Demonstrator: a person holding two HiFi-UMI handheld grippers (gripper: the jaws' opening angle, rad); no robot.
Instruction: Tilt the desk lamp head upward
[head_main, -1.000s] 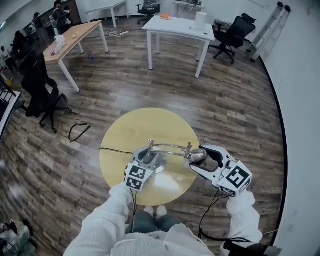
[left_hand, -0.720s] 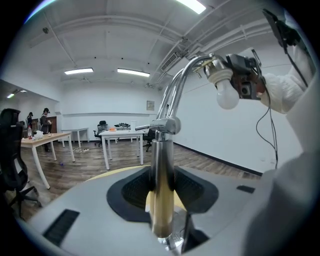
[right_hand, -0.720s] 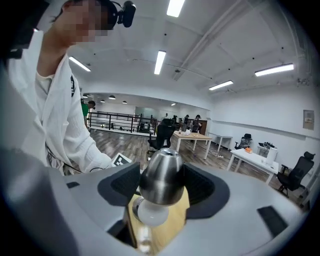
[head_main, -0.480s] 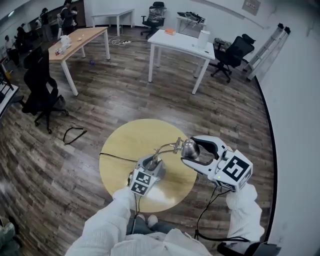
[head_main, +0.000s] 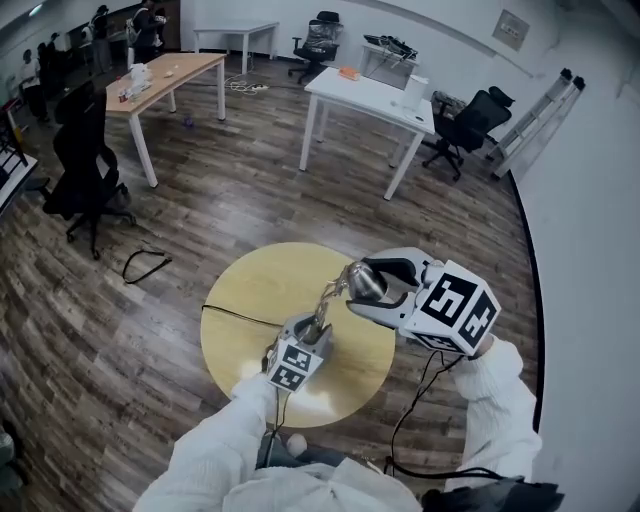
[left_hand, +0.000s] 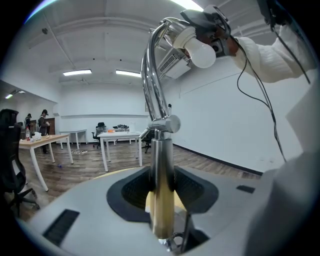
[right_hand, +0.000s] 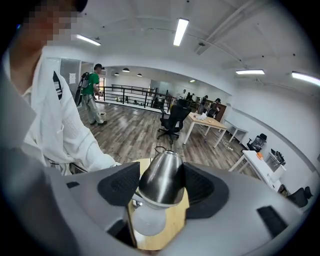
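Lamp head: raised above the right part of the round worktop. Your right gripper view shows the metal shade from its open end, with the white bulb towards the camera.
Right gripper: you hold the shade with it. The fingers are clamped on the shade from both sides, pads touching the metal.
Lamp arm: chrome tubes that rise from the post and curve over to the head. Your left gripper view shows the head high up at the top right.
Lamp post: upright, near the middle of the worktop.
Left gripper: you hold the post with it. The fingers are clamped on the post, one pad on each side.
Cable: black, lying across the left part of the worktop towards the post.
Marker cubes: one on each gripper, on the near side.
Far surroundings: wood floor, a white desk, a wooden desk and a black office chair at far left.
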